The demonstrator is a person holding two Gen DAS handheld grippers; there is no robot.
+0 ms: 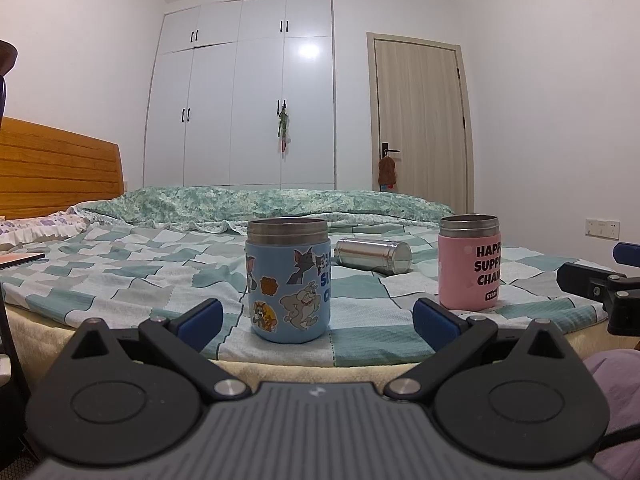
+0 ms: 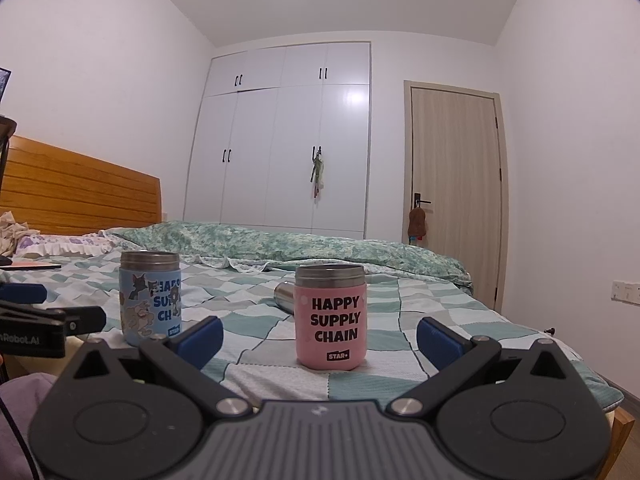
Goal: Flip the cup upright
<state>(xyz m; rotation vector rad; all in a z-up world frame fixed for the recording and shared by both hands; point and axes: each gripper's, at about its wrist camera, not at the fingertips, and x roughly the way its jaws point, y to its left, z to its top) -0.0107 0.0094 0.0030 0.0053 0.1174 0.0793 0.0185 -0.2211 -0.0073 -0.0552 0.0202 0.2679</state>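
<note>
Blue-padded fingers of the left gripper [image 1: 316, 318] are spread wide and hold nothing; the right gripper [image 2: 320, 338] is likewise wide open and empty. Both are held just off the near edge of the bed [image 1: 360, 346]. Near that edge a blue cup [image 1: 289, 280] and a pink cup [image 2: 331, 317] are seen standing upright. Behind and between them a steel cup [image 1: 373, 255] is lying on its side. That one is judged the target: it is best gripped across its body, lifted clear, then turned mouth-up without the standing cups being knocked.

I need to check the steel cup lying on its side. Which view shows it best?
Left wrist: the steel cup lies in full view between blue cup and pink cup. In the right wrist view only its end shows.
</note>
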